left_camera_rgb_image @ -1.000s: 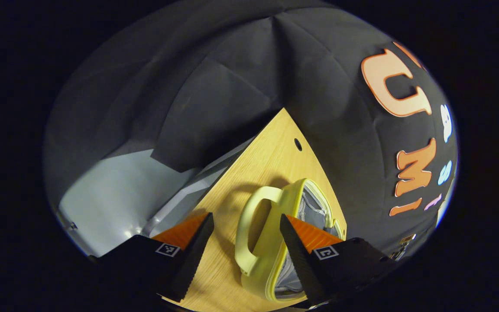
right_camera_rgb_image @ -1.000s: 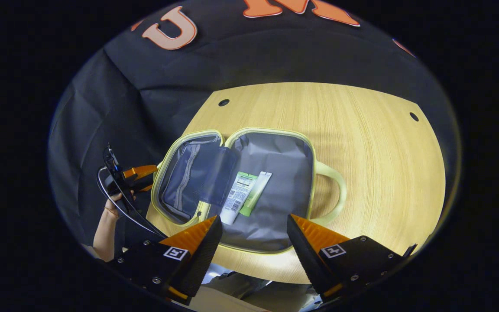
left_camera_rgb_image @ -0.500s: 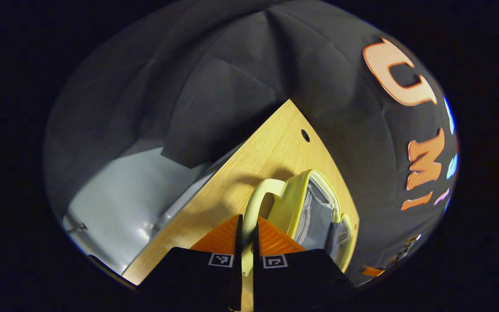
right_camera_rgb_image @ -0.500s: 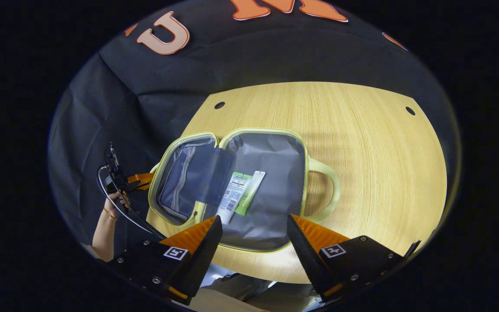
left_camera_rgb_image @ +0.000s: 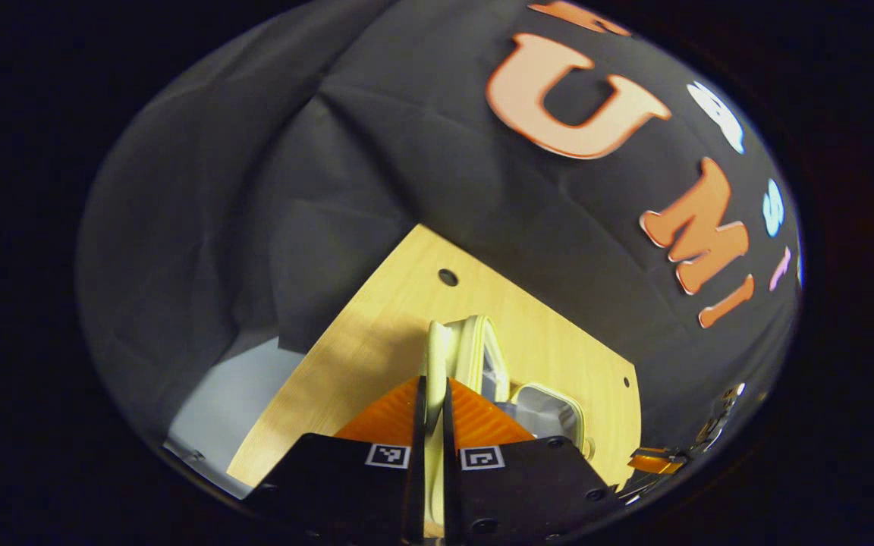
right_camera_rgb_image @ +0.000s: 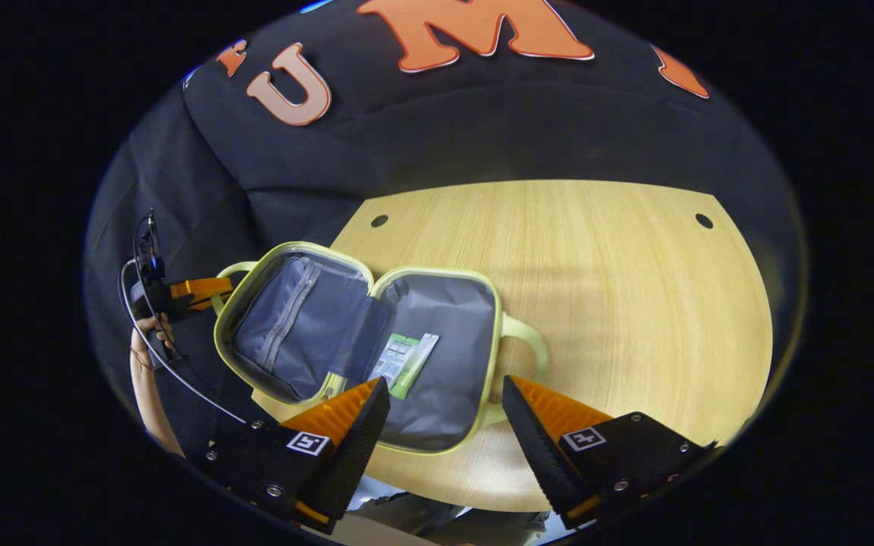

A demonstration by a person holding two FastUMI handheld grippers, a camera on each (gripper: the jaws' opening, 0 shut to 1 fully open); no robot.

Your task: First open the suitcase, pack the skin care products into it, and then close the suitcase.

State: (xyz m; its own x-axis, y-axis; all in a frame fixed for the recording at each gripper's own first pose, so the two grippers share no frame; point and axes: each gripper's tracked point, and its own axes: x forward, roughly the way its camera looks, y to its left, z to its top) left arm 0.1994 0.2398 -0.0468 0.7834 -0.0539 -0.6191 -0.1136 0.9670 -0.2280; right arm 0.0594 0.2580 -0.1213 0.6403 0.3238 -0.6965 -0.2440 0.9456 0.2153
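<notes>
Left tool: fingers closed together with the pale yellow lid handle of the suitcase pinched between them. In the left gripper view the lid stands edge-on just beyond the fingertips, raised off the table. In the right gripper view the same tool appears at the far left edge of the case, held by a hand, with a cable looping below it.

Right tool: fingers spread wide apart, nothing between them, positioned above the near edge of the table in front of the case.

Suitcase: a small yellow-trimmed case with grey lining, lying open on the left half of the wooden table. The left half, the lid, is tilted up; it carries a grey mesh pocket with a zip. The right half lies flat, its own handle pointing right.

Skin care products: what appear to be two flat tubes, one white and one green, lying side by side inside the flat half, close to the hinge; the fisheye distortion makes their exact form uncertain.
</notes>
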